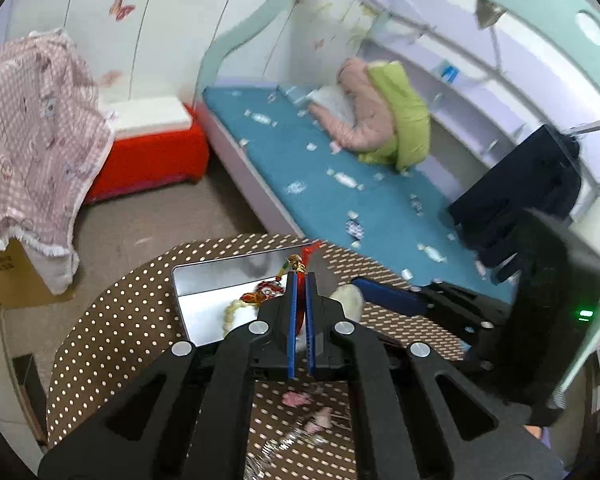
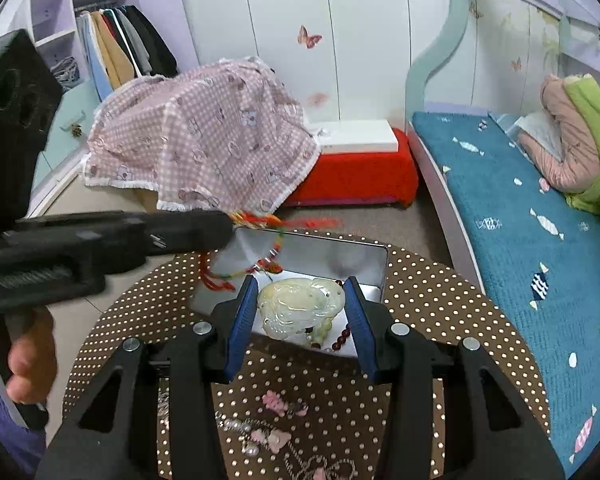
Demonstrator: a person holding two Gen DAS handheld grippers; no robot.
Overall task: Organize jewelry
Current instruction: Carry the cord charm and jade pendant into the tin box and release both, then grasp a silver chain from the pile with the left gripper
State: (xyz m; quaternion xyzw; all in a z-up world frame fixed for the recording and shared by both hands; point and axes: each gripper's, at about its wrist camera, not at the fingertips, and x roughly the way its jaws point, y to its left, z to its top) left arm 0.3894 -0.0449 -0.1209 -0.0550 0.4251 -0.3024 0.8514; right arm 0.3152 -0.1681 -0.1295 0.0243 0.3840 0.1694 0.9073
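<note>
Crowding the tin [image 2: 374, 276]: beads [image 2: 342, 336]; pink trinkets [image 2: 278, 404] nearer.

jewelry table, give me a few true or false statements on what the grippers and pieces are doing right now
1. The left gripper is shut on a red cord. True.
2. The right gripper is empty. False: its blue pads hold a pale carved pendant between them.
3. The metal tin sits on a brown dotted tablecloth. True.
4. All the jewelry is already in the tin. False: pink flower pieces and pearls lie on the cloth outside it.
5. The pendant is dark red. False: it is pale, whitish green.
</note>
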